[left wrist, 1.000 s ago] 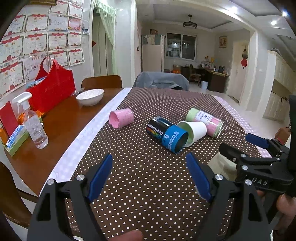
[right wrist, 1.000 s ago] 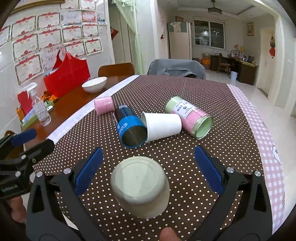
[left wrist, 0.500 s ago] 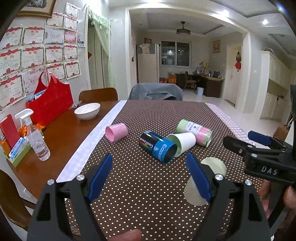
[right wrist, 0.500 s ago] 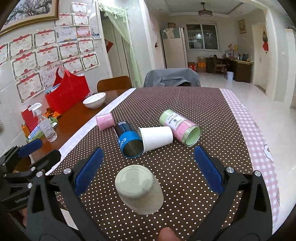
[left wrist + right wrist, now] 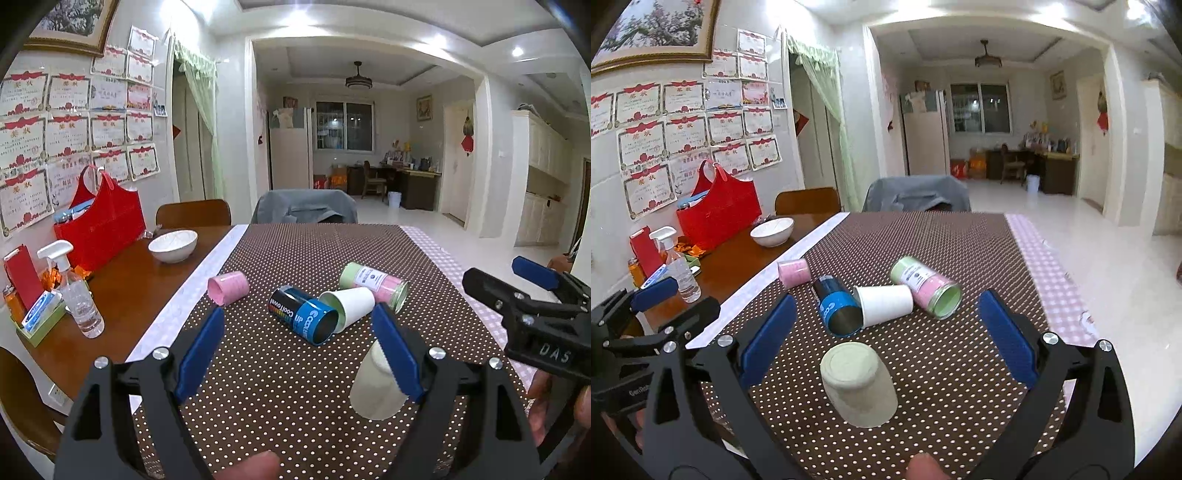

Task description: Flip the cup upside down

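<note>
pale cup [image 5: 858,384] stands upright, base up, mouth down; both grippers' fingers [image 5: 768,339] spread, empty.

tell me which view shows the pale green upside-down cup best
The right wrist view: the pale green upside-down cup sits whole between the open right gripper fingers, base up. In the left wrist view, a blue finger pad of the left gripper partly covers it.

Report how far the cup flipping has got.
Done: the pale green cup stands upside down on the dotted tablecloth, base up. In hand: nothing; the right gripper and left gripper are both open. Left: the pink cup and white paper cup lie on their sides.
</note>
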Action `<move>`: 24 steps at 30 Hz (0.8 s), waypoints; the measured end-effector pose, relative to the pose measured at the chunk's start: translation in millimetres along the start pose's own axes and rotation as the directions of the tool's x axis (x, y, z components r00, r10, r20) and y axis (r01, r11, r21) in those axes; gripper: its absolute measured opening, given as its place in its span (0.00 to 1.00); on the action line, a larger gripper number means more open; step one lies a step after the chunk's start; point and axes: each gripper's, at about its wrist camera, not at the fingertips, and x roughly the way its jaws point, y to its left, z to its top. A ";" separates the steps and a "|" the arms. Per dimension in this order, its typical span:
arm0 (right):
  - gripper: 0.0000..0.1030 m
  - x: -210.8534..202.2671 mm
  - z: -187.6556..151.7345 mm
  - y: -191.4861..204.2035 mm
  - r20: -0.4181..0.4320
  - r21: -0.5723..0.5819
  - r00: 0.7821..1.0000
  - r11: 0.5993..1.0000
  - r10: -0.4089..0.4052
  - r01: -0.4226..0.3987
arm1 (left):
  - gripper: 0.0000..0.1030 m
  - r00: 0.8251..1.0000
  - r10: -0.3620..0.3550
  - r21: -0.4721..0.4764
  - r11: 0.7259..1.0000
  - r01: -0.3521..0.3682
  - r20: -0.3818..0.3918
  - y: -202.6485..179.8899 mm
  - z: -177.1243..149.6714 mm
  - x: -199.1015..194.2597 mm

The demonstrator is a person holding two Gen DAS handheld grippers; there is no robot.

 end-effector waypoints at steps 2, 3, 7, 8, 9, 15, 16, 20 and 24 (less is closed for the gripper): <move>0.94 -5.9 0.1 1.4 0.015 -0.006 1.000 1.000 -0.010 0.010 | 0.78 1.000 -0.003 0.000 1.000 0.003 0.008 -1.8 0.9 -3.8; 0.94 -9.4 -0.1 2.0 0.024 -0.007 1.000 1.000 -0.017 0.017 | 0.78 1.000 -0.004 -0.002 1.000 0.004 0.011 -2.2 1.3 -5.5; 0.94 -19.3 -1.7 4.4 0.045 -0.014 0.998 0.999 -0.033 0.033 | 0.79 1.000 0.001 -0.009 1.000 -0.001 0.026 -3.2 2.0 -12.1; 0.94 -21.3 -2.1 4.8 0.049 -0.014 0.998 0.999 -0.038 0.039 | 0.80 1.000 0.004 -0.009 1.000 -0.003 0.029 -3.6 1.8 -13.9; 0.94 -22.9 -2.1 5.3 0.052 -0.014 0.998 0.999 -0.043 0.044 | 0.81 0.999 0.005 -0.010 1.000 -0.004 0.033 -3.7 1.8 -15.3; 0.94 -29.5 -3.1 5.9 0.072 -0.014 0.995 0.998 -0.066 0.067 | 0.81 0.998 0.018 -0.004 1.000 -0.018 0.057 -7.3 2.3 -24.7; 0.94 -30.9 -3.8 5.6 0.073 -0.013 0.995 0.998 -0.067 0.068 | 0.81 0.998 0.021 -0.003 1.000 -0.021 0.059 -7.5 2.6 -25.1; 0.94 -33.6 -5.0 5.6 0.081 -0.012 0.994 0.997 -0.075 0.076 | 0.83 0.997 0.038 0.003 0.999 -0.038 0.068 -9.6 3.0 -28.7; 0.94 -33.1 -5.7 6.1 0.078 -0.011 0.995 0.997 -0.070 0.071 | 0.84 0.996 0.050 0.007 0.999 -0.051 0.075 -11.2 3.1 -33.0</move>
